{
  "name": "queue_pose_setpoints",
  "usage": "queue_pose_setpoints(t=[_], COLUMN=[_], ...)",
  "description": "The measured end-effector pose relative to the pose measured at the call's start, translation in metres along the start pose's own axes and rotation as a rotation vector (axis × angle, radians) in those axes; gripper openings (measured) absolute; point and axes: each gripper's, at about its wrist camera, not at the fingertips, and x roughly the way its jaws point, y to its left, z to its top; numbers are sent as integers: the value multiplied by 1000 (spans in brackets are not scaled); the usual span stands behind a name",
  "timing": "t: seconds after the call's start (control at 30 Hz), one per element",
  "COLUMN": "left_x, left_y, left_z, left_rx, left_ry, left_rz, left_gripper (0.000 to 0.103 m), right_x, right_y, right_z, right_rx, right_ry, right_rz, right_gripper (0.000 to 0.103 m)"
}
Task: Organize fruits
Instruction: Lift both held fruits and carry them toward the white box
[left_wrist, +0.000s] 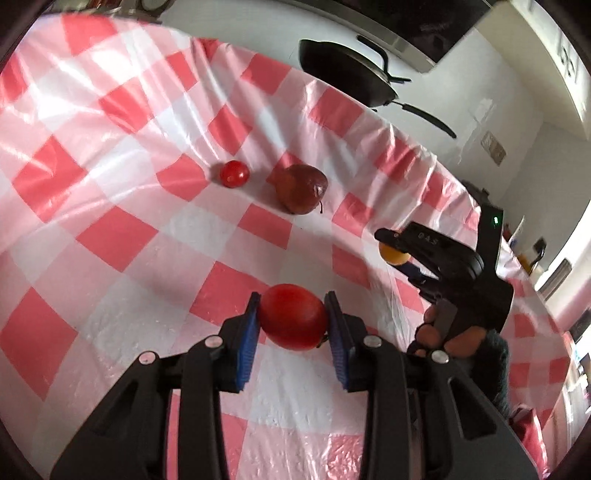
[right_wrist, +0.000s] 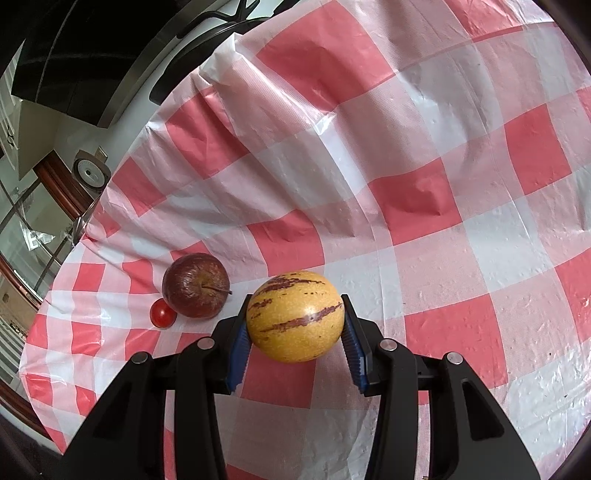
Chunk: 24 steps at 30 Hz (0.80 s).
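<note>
My left gripper (left_wrist: 292, 318) is shut on a red tomato (left_wrist: 293, 317) and holds it over the red-and-white checked tablecloth (left_wrist: 110, 236). My right gripper (right_wrist: 294, 316) is shut on a yellow melon with purple stripes (right_wrist: 294, 315); it also shows in the left wrist view (left_wrist: 393, 254), at the right, held by a hand. A dark red pear (left_wrist: 301, 188) and a small cherry tomato (left_wrist: 234, 174) lie side by side on the cloth. In the right wrist view the pear (right_wrist: 195, 285) and the cherry tomato (right_wrist: 161, 313) lie left of the melon.
A black frying pan (left_wrist: 343, 75) sits on a white counter beyond the table's far edge. The cloth's edge (left_wrist: 424, 147) runs along the right in the left wrist view. A stove (right_wrist: 85, 59) and a window are past the table in the right wrist view.
</note>
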Motion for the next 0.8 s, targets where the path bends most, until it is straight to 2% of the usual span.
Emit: queue_pose_setpoints(t=[0.33, 0.43, 0.53, 0.63, 0.8], left_x=[5, 3, 0, -17, -82], left_y=[9, 10, 10, 14, 26], left_z=[4, 4, 3, -5, -32], left_rx=[-51, -56, -55, -79, -83], left_ry=[0, -3, -13, -30, -107], left_rz=[-4, -6, -3, 5, -16], left_gripper=[35, 35, 35, 35, 35], right_x=[-11, -19, -41, -79, -133], right_y=[-5, -4, -5, -1, 12], right_z=[-1, -8, -29, -59, -110], right_rx=[17, 15, 20, 5, -14], right_ry=[-38, -6, 27, 23, 25], right_rz=[39, 50, 17, 39, 93], right_gripper=[44, 44, 44, 44, 44])
